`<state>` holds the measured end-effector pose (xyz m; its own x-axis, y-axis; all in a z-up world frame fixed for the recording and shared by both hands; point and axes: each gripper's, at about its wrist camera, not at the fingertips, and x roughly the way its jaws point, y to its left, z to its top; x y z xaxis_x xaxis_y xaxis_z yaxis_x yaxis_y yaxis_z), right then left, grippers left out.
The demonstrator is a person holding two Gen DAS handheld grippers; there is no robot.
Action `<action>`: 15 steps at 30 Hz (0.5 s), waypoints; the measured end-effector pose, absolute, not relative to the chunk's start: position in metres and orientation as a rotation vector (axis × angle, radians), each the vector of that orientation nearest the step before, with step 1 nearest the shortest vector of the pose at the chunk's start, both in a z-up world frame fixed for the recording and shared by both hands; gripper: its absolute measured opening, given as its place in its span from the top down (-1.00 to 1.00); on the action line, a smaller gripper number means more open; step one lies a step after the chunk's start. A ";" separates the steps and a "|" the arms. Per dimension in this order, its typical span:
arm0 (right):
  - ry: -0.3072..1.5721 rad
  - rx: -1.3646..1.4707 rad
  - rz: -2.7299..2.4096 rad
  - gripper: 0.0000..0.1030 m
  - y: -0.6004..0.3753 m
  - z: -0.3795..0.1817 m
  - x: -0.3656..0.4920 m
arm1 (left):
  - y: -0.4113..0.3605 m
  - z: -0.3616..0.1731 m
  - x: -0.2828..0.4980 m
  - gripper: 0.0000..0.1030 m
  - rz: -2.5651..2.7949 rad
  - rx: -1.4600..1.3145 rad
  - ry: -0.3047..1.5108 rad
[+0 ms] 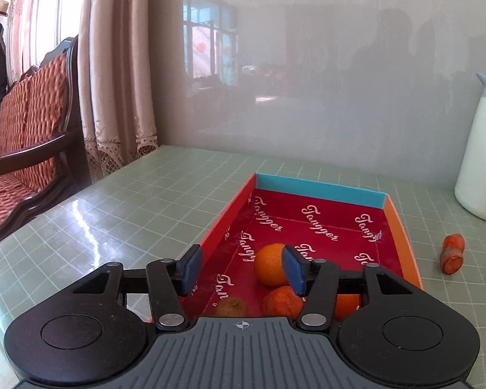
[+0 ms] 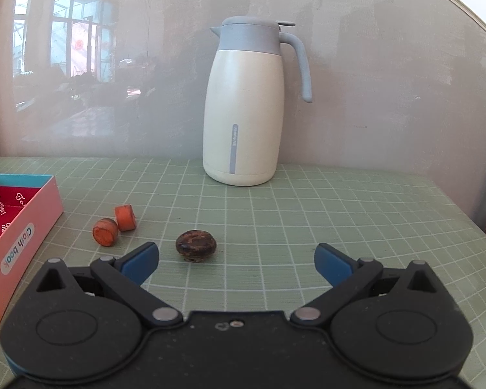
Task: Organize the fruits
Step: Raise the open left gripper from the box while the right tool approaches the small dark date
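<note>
The left gripper (image 1: 241, 267) hung over the near end of the red box (image 1: 400, 227), jaws parted and empty, nothing between the pads. An orange (image 1: 269, 267) sat in the lower middle of that view, just beyond the fingertips, with 2 more orange fruits (image 1: 280, 301) and a brownish one (image 1: 231, 306) beside it on the box floor. In the right wrist view, the right gripper (image 2: 236, 261) stood spread wide, also empty, low in the frame. A dark round fruit (image 2: 196, 246) lay just ahead, left of centre. 2 carrot pieces (image 2: 105, 231) sat further left, near the box wall. To take the dark fruit cleanly, the jaws probably had to shift left and straddle it. Open table (image 2: 340, 214) stretched right; the jug (image 2: 243, 113) stood well back, upper centre.
</note>
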<state>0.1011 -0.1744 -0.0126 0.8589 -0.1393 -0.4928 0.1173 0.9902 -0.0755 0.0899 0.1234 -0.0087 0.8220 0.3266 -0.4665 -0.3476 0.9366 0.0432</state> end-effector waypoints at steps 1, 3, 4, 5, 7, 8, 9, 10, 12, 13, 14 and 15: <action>0.522 -0.046 -0.134 -1.00 -0.173 -0.013 0.102 | 0.123 -0.008 0.087 -0.13 0.365 -0.032 0.478; 0.526 -0.048 -0.129 -1.00 -0.170 -0.014 0.104 | 0.123 -0.005 0.081 -0.29 0.386 -0.005 0.456; 0.529 -0.049 -0.127 -1.00 -0.168 -0.015 0.106 | 0.124 -0.003 0.077 -0.34 0.389 -0.005 0.446; 0.531 -0.051 -0.127 -1.00 -0.167 -0.016 0.107 | 0.127 -0.001 0.074 -0.36 0.391 -0.009 0.434; 0.536 -0.053 -0.125 -1.00 -0.165 -0.018 0.109 | 0.132 0.002 0.068 -0.38 0.399 -0.010 0.420; 0.537 -0.053 -0.124 -1.00 -0.165 -0.019 0.111 | 0.134 0.004 0.065 -0.41 0.403 -0.014 0.415; 0.539 -0.053 -0.122 -1.00 -0.164 -0.019 0.112 | 0.136 0.005 0.063 -0.43 0.406 -0.019 0.412; 0.540 -0.053 -0.118 -1.00 -0.163 -0.020 0.114 | 0.139 0.006 0.060 -0.45 0.413 -0.023 0.406; 0.543 -0.051 -0.113 -1.00 -0.162 -0.023 0.117 | 0.144 0.009 0.054 -0.49 0.432 -0.022 0.389; 0.548 -0.049 -0.113 -1.00 -0.162 -0.024 0.119 | 0.146 0.010 0.051 -0.51 0.439 -0.021 0.381; 0.554 -0.044 -0.112 -1.00 -0.163 -0.025 0.121 | 0.149 0.011 0.048 -0.53 0.446 -0.020 0.371; 0.561 -0.035 -0.107 -1.00 -0.163 -0.027 0.123 | 0.151 0.012 0.045 -0.54 0.454 -0.020 0.363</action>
<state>0.1231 -0.1633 -0.0265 0.8412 -0.1104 -0.5294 0.0913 0.9939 -0.0622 0.0448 0.1510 0.0117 0.8356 0.4258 -0.3472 -0.4327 0.8994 0.0616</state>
